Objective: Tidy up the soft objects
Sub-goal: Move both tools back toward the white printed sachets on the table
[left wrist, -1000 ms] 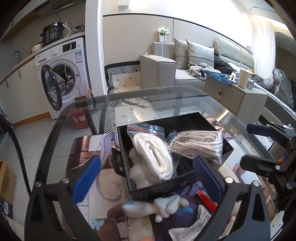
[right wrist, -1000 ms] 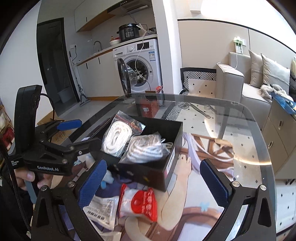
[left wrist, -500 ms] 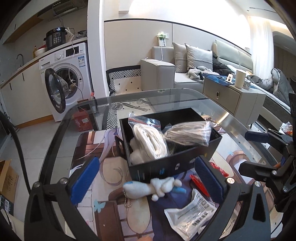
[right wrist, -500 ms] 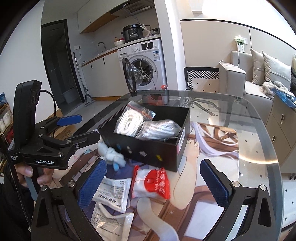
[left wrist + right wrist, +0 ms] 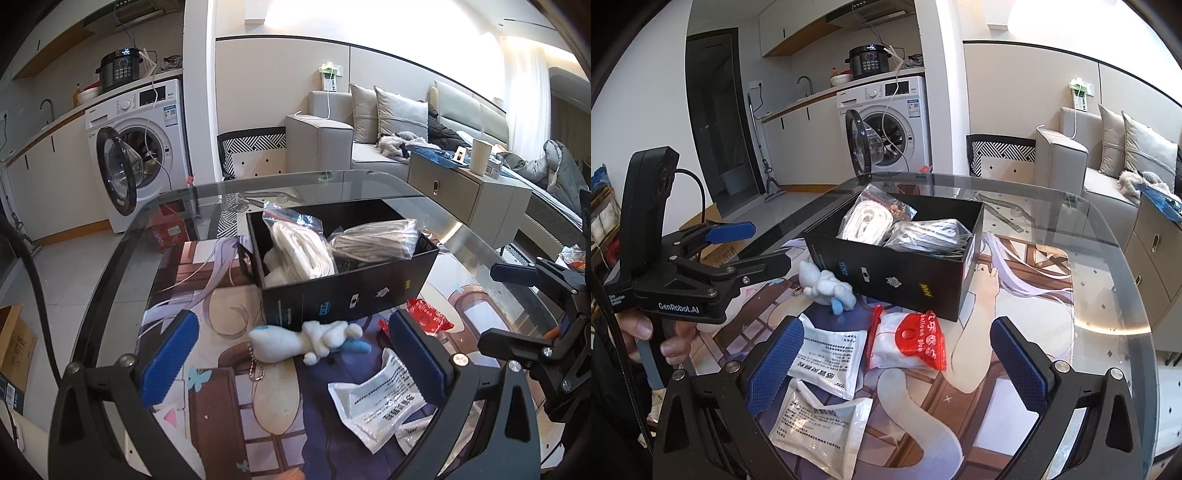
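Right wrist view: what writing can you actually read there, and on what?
"GenRobot.AI": side of the left gripper.
"Data Acquisition System": small print on that gripper's body.
"balloon glue": red and white packet.
White sachets: printed lines, too blurred to read.
Black box: small logos, unreadable.

Open black box (image 5: 897, 271) holding two bagged rope bundles; white plush toy (image 5: 827, 286) lying at its 8 o'clock (touching); sachets nearer.
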`<action>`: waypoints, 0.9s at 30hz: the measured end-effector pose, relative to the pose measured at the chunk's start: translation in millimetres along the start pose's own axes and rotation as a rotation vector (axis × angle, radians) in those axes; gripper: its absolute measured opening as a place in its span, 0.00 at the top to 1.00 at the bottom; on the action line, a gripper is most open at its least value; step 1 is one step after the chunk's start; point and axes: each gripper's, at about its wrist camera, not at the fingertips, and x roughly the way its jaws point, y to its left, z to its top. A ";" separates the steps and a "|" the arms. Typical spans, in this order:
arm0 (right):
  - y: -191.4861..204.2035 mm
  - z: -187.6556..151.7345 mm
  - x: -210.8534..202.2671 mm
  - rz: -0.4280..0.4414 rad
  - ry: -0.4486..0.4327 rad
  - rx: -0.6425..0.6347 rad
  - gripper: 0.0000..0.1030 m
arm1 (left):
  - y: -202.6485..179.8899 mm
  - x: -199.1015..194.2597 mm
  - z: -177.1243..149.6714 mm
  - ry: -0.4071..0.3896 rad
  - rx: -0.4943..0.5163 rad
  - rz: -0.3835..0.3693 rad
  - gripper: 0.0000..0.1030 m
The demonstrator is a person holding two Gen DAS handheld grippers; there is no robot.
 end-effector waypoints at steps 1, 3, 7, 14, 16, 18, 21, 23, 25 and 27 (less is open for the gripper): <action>0.8 -0.8 0.3 0.000 0.002 -0.003 0.00 | 1.2 -1.0 -1.3 0.000 -0.004 0.002 0.00; 2.0 -3.1 0.9 -0.003 0.009 -0.009 0.00 | 3.6 -2.2 -4.1 0.001 -0.005 0.002 0.00; 0.4 -8.2 1.7 -0.006 0.022 -0.005 0.00 | 10.8 -3.7 -9.9 0.008 -0.017 0.012 0.00; -7.7 -13.9 9.0 -0.015 0.056 0.029 0.00 | 17.0 0.0 -22.4 0.032 -0.023 0.015 0.00; -8.2 -15.3 10.6 -0.008 0.063 0.032 0.00 | 17.7 1.7 -25.8 0.044 -0.025 0.010 0.00; -8.1 -16.6 12.1 -0.006 0.073 0.028 0.00 | 17.7 3.2 -29.0 0.052 -0.029 0.004 0.00; -5.3 -21.1 13.5 -0.003 0.088 0.020 0.00 | 17.0 4.3 -32.8 0.058 -0.026 -0.002 0.00; -2.5 -25.1 13.7 0.002 0.100 0.016 0.00 | 16.2 4.0 -35.4 0.061 -0.023 -0.004 0.00; 0.4 -28.6 13.2 0.008 0.105 0.014 0.00 | 16.5 2.8 -37.4 0.059 -0.026 -0.007 0.00; 5.0 -33.5 13.7 0.019 0.116 0.012 0.00 | 16.3 2.5 -39.5 0.064 -0.029 -0.010 0.00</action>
